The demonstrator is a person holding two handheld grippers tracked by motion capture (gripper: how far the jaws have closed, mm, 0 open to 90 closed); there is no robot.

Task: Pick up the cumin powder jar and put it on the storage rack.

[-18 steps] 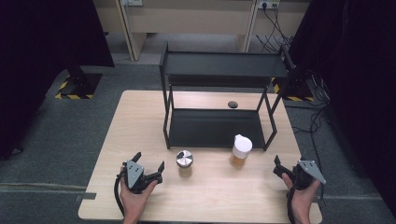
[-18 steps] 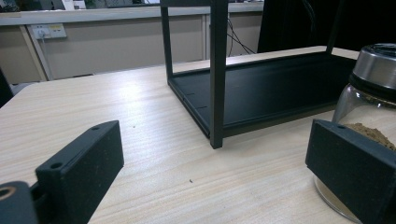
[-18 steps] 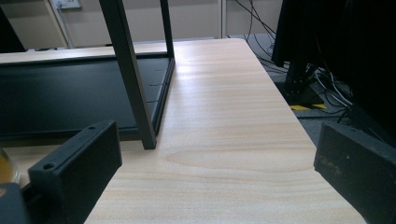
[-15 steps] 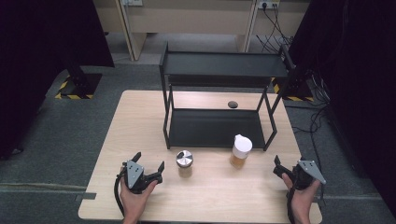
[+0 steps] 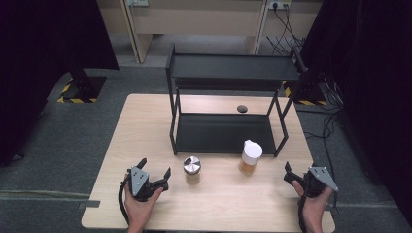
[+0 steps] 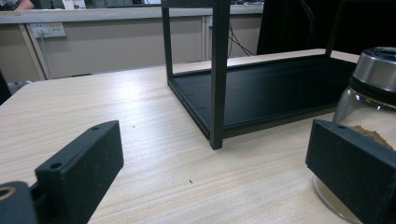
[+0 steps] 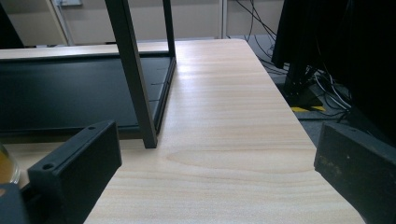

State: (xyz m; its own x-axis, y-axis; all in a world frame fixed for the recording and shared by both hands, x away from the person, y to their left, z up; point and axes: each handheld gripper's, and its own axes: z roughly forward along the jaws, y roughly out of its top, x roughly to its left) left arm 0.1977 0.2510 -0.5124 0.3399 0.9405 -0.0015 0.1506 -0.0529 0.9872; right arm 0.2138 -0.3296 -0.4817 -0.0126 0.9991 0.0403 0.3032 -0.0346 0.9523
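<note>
A glass jar with a metal lid (image 5: 192, 168) stands on the wooden table (image 5: 145, 126), in front of a black two-tier rack (image 5: 228, 70). Right of the jar stands a bottle with a white cap and amber contents (image 5: 250, 158). My left gripper (image 5: 154, 168) rests at the table's front left, open and empty, a short way left of the jar. In the left gripper view the jar (image 6: 373, 93) is just beyond the right jaw of the left gripper (image 6: 217, 182). My right gripper (image 5: 299, 171) sits open and empty at the front right, right of the bottle. The right gripper (image 7: 215, 182) faces the rack's front right post (image 7: 135, 79).
A small dark round object (image 5: 241, 108) lies on the table behind the rack's lower shelf (image 5: 223, 133). Cables and a dark stand base (image 5: 311, 92) are on the floor at the right. The table's right edge (image 7: 289, 116) is near my right gripper.
</note>
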